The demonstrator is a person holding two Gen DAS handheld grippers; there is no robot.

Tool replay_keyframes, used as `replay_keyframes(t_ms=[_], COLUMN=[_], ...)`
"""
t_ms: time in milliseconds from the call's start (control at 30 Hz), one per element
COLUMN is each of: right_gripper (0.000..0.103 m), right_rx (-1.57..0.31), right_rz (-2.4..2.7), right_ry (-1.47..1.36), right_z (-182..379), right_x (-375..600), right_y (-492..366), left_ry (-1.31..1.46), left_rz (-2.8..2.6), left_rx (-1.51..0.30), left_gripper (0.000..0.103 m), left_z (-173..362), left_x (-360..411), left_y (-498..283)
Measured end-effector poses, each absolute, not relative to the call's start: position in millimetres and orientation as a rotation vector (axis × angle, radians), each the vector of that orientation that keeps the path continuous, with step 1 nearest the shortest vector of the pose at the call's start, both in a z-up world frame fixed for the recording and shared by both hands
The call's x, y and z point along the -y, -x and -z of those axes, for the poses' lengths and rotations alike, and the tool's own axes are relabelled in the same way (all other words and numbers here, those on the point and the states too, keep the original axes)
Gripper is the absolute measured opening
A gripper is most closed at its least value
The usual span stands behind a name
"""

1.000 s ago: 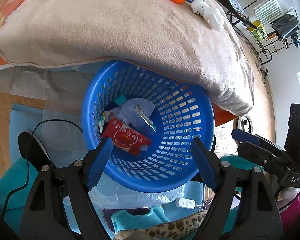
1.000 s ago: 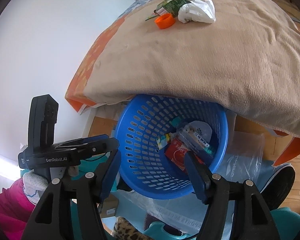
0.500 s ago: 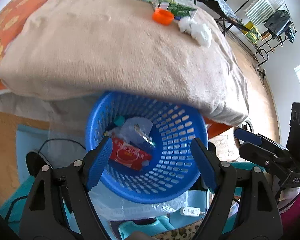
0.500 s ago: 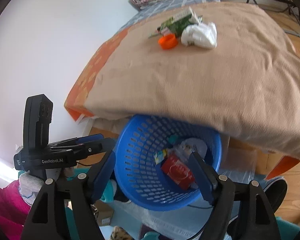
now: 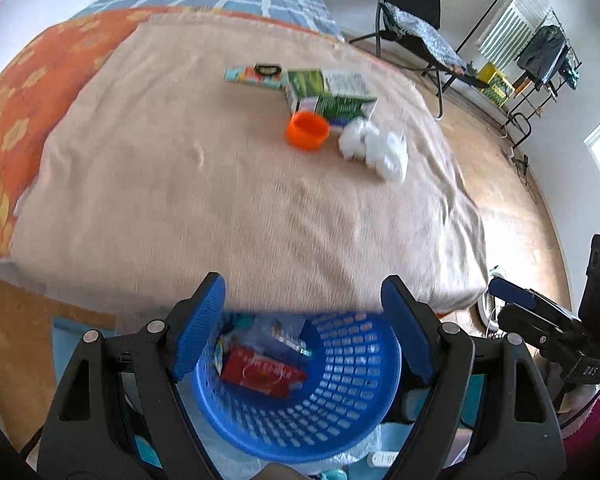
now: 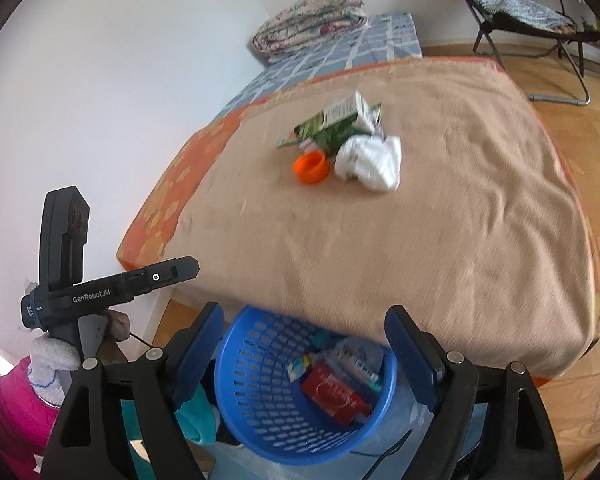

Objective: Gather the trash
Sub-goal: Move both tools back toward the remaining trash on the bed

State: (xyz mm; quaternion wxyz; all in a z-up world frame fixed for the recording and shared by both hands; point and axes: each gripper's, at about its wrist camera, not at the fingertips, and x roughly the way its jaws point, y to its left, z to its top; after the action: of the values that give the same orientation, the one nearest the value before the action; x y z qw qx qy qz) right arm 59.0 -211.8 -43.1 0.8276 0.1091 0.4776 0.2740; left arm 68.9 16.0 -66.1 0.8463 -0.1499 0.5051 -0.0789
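Note:
A blue basket [image 5: 332,412] [image 6: 260,420] stands on the floor at the bed's near edge, holding a red packet [image 5: 260,372] [image 6: 336,394] and other wrappers. On the tan blanket [image 5: 204,200] [image 6: 420,232] lie an orange cap [image 5: 307,131] [image 6: 310,167], crumpled white tissue [image 5: 376,148] [image 6: 370,160], a green carton [image 5: 328,94] [image 6: 336,124] and a thin colourful packet [image 5: 252,74]. My left gripper [image 5: 302,330] and right gripper [image 6: 304,350] are both open and empty above the basket, well short of the trash on the bed.
A folded quilt [image 6: 308,20] lies at the bed's head. A black folding chair [image 5: 416,36] [image 6: 532,12] and a clothes rack [image 5: 532,52] stand on the wooden floor beyond. A white wall [image 6: 100,80] runs along the bed's left side.
Both grippers have risen and tilted up from the basket toward the bed top. The trash on the blanket now sits nearer the middle of both views. Both stay open and empty.

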Motion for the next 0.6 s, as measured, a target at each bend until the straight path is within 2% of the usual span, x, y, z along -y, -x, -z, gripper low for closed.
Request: replay_keyframes(t_ms=[333,600], right_gripper=[0.087,0.090], right_rx=[-0.964,-1.002], right_rz=[-0.581,-0.543], right_ry=[-0.169,-0.297], right_z=[18,31], right_x=[218,225], right_y=[-121,-181], left_ry=[0.297,0.306], left_rz=[0.202,0.212], left_rx=[-1.031,-1.055], left_gripper=[0.082,0.082], left_z=[60,76], left_x=[-2,7], left_y=[-117,-161])
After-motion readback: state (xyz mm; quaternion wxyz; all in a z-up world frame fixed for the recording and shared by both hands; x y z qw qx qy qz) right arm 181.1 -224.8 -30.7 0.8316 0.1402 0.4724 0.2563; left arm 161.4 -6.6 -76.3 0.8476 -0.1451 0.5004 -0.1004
